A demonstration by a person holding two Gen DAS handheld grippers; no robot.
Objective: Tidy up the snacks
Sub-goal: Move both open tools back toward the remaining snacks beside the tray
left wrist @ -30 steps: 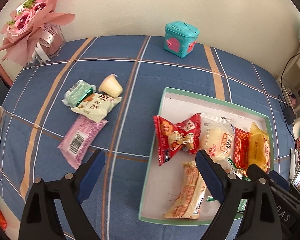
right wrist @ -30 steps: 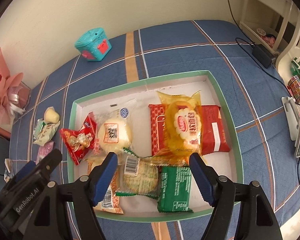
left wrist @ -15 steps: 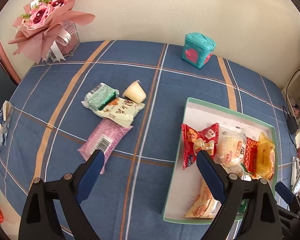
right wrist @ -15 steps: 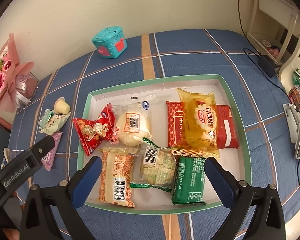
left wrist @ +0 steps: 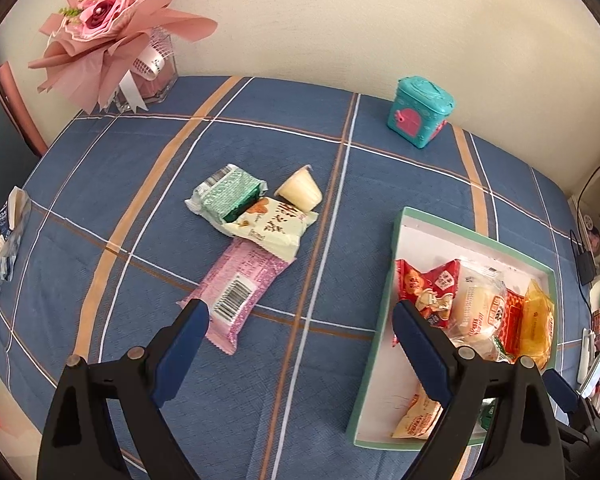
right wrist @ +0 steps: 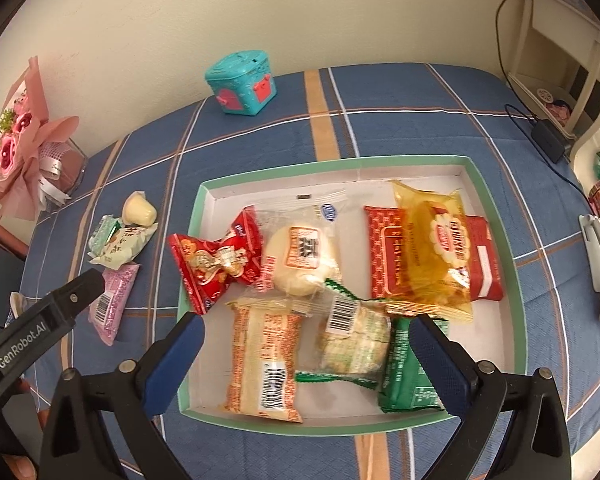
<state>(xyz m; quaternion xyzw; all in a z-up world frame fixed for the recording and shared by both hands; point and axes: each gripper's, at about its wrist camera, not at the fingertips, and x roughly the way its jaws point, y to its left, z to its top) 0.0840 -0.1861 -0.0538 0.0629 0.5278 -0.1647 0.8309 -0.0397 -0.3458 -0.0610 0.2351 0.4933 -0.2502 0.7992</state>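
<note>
- Left wrist view: since a second ago the view has been shifted away from the tray [left wrist: 392,264]; the loose snack cluster, then at upper left, is now seen near centre, and the tray has been pushed to the right edge.
- Left claw [left wrist: 300,344] is seen spread wide with nothing between its pads; it hangs over bare blue plaid cloth [left wrist: 340,380], the left pad tip just beside the pink wafer pack [left wrist: 240,288].
- Left to be done, as judged: four items are still outside the tray — pink wafer pack, cream packet [left wrist: 274,226], green-white packet [left wrist: 226,194], jelly cup [left wrist: 300,191]. These are bunched together, overlapping or touching.
- Room: open cloth is seen between the cluster and the tray's left wall; no obstacle noted there. The teal toy box [left wrist: 418,112] and bouquet [left wrist: 112,28] are kept well apart at the back wall. A crumpled wrapper [left wrist: 4,236] lies at the counter's left edge.
- Right wrist view: the right claw [right wrist: 304,356] was narrower a second ago and has been opened fully; the tray is now seen whole and further below.
- Right claw is wide, empty, hovering over the tray's near half, above the orange-striped pack [right wrist: 264,360] and the pale green-trim pack [right wrist: 352,344].
- Done, as judged: seven packs are in the tray — also red twist bag [right wrist: 216,264], round bun [right wrist: 300,260], red flat pack [right wrist: 484,256] with yellow pack [right wrist: 436,248] on top, green pack [right wrist: 404,372].
- Room in the tray: bare floor is seen along the far wall [right wrist: 340,164] and at the right side; the raised rim must be cleared. The counter's near edge lies close below the tray; a cable and adapter [right wrist: 548,140] are kept off to the right.
</note>
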